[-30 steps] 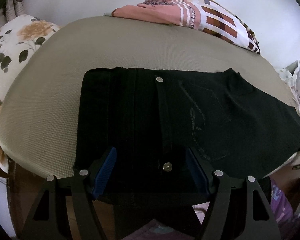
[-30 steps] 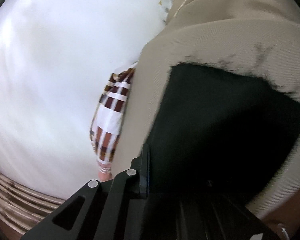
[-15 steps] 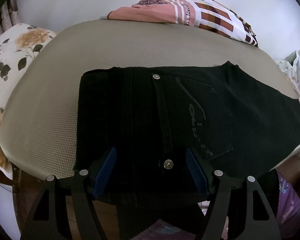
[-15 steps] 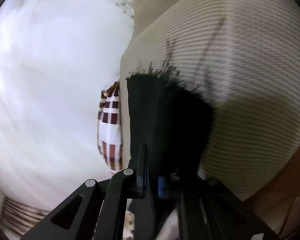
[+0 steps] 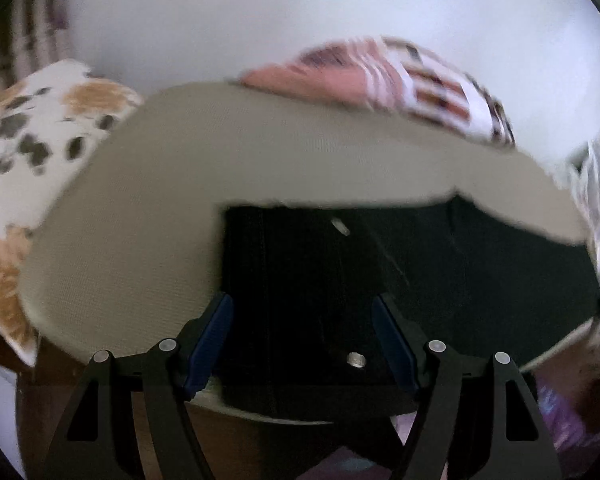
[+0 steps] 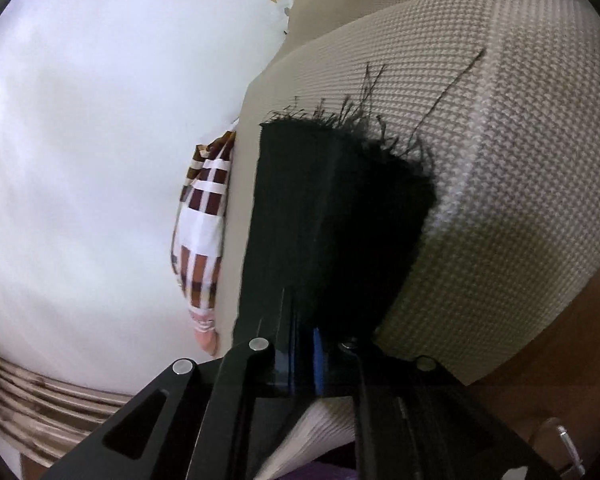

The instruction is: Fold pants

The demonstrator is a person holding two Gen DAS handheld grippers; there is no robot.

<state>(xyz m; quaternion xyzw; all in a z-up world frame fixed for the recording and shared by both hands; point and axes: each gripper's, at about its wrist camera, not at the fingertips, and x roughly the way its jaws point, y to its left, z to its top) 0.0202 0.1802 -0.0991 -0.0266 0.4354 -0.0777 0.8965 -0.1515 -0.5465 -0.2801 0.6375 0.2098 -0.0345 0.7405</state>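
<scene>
Black pants point(image 5: 380, 276) lie flat on a beige woven surface point(image 5: 148, 216), waistband toward me with two metal buttons showing. My left gripper point(image 5: 302, 336) is open, its blue-padded fingers point(image 5: 210, 332) straddling the waistband just above the near edge. In the right wrist view my right gripper point(image 6: 316, 356) is shut on the frayed leg end of the pants point(image 6: 332, 216), which hangs bunched in the jaws over the beige surface point(image 6: 520, 200).
A pink and brown checked cloth point(image 5: 400, 80) lies at the far edge of the surface; it also shows in the right wrist view point(image 6: 202, 240). A floral pillow point(image 5: 32, 140) sits at the left. A white wall point(image 5: 300, 12) stands behind.
The left gripper has shifted left and the view is blurred. The right gripper has carried the leg end further; the fabric hangs more bunched in it.
</scene>
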